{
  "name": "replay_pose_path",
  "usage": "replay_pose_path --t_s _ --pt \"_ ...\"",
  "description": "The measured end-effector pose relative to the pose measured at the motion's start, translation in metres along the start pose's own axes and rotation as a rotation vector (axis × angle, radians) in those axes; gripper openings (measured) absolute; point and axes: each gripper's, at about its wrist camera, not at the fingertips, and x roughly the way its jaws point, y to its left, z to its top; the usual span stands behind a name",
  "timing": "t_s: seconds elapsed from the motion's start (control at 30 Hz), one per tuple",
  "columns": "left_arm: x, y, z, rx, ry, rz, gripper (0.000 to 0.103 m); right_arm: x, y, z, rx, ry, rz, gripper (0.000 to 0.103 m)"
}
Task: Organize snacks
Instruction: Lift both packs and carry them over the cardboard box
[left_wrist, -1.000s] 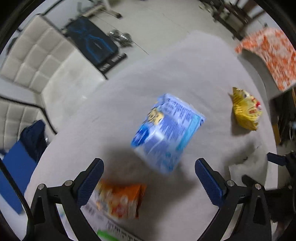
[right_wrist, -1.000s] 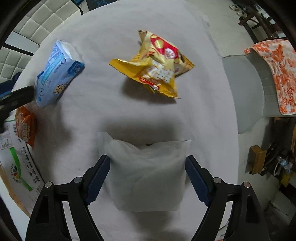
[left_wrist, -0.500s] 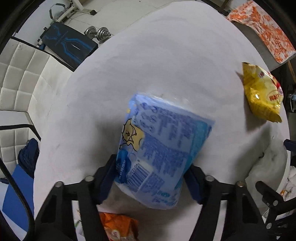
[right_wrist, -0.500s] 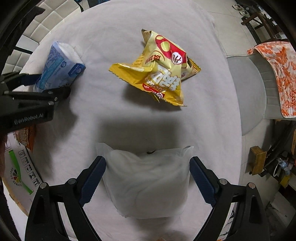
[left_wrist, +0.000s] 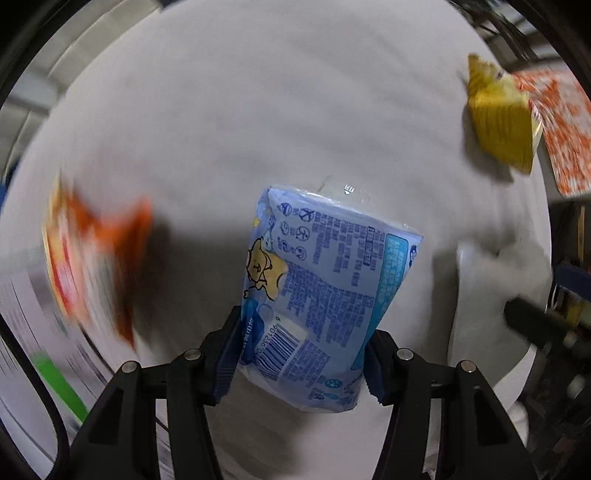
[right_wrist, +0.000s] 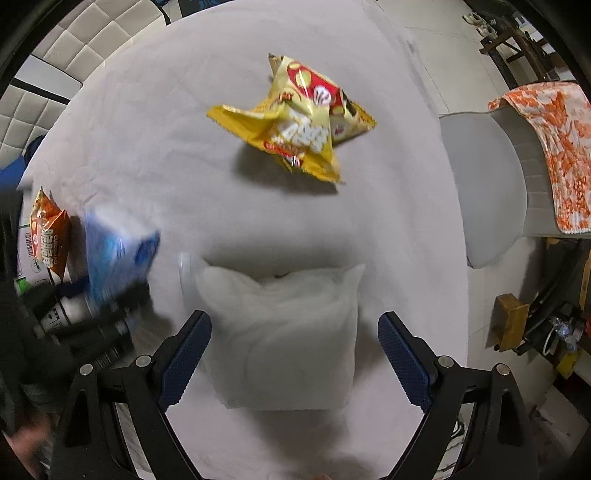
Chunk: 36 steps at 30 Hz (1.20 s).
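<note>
My left gripper (left_wrist: 301, 360) is shut on the lower end of a light blue snack packet (left_wrist: 325, 291), which it holds above the white table. The same blue packet (right_wrist: 118, 258) shows blurred at the left of the right wrist view. A yellow snack bag (right_wrist: 295, 129) lies at the far middle of the table, also seen as the yellow bag (left_wrist: 498, 125) at upper right. A translucent white bag (right_wrist: 284, 328) lies flat between the fingers of my open right gripper (right_wrist: 295, 354). An orange snack bag (left_wrist: 96, 258) lies at the left, blurred.
A printed cardboard sheet (left_wrist: 44, 350) lies at the table's left edge under the orange bag (right_wrist: 48, 236). A grey chair with an orange patterned cloth (right_wrist: 554, 155) stands to the right. White padded seating (right_wrist: 74, 48) is beyond the table's far left.
My left gripper closed on the blue packet and has lifted it, swinging toward the right. The right gripper has stayed open around the white bag, shifting slightly.
</note>
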Motion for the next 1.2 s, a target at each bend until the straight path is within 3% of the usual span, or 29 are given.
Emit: replay_pose_path --t_s 0.07,0.27,0.53,0.6,0.7,0.8,0.93,1.2 --pt "0.006 0.002 -0.018 -0.056 0.005 -0.010 0.054 0.006 -0.001 -0.002 0.005 0.007 0.002 0.103" --pt "0.017 0.012 -0.065 -0.233 -0.018 -0.033 0.056 0.033 0.010 -0.011 -0.013 0.034 -0.006 0.103" --pt "0.017 -0.025 -0.058 -0.209 -0.048 0.038 0.059 0.049 0.015 -0.014 -0.009 0.016 -0.001 0.101" --pt "0.016 -0.041 -0.058 -0.198 -0.060 0.049 0.059 0.059 0.017 -0.018 -0.013 0.032 0.019 0.088" --pt "0.012 -0.048 -0.056 -0.180 -0.079 0.058 0.052 0.055 0.030 -0.025 -0.041 0.008 -0.025 0.076" --pt "0.001 -0.043 -0.052 -0.160 -0.096 0.065 0.043 0.051 0.034 -0.029 -0.054 -0.007 -0.027 0.071" --pt "-0.006 -0.025 -0.061 -0.200 -0.092 0.019 0.043 0.040 0.030 -0.037 -0.059 -0.031 -0.004 0.069" --pt "-0.045 -0.003 -0.083 -0.234 -0.180 -0.013 0.043 -0.008 0.026 -0.050 -0.063 -0.110 0.072 0.068"
